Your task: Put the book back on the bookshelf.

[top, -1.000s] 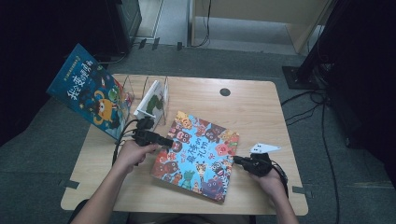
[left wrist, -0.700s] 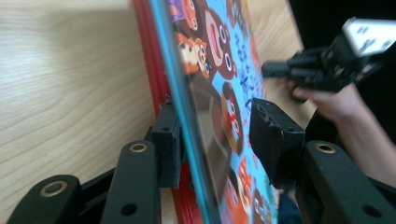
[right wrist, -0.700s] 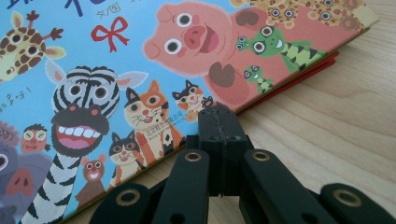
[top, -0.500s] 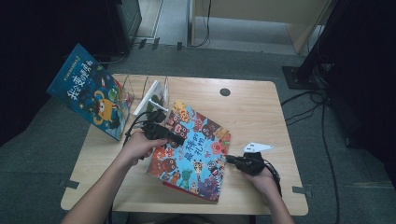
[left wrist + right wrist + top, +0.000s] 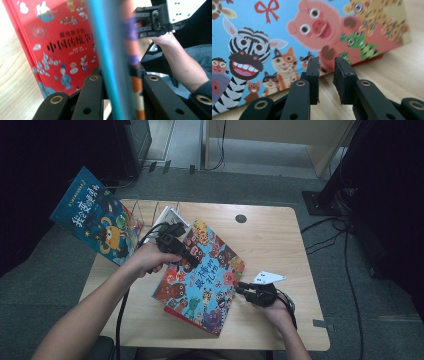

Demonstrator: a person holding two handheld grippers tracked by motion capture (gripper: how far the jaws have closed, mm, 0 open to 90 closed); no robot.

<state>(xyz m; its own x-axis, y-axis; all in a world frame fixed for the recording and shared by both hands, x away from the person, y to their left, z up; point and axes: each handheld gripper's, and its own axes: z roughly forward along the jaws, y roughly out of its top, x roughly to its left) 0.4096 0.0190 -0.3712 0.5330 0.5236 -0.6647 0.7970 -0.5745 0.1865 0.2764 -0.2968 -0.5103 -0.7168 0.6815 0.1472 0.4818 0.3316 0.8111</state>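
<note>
High view: the left gripper [image 5: 186, 256] has its fingers, which have just been closing, clamped on the upper-left edge of the animal picture book [image 5: 202, 277], tilting it up off a red book [image 5: 60, 47] on the desk [image 5: 280, 235]. Its long axis runs toward the near edge. The right gripper [image 5: 326, 65] sits just beside the book's right edge, fingers slightly parted, having just been opening, empty.

Picture books: three, namely animal-cover book [image 5: 202, 272], red book [image 5: 60, 45] beneath it, blue book [image 5: 95, 222] at table's left edge. Grippers: two. Wire rack [image 5: 150, 210]: one.
</note>
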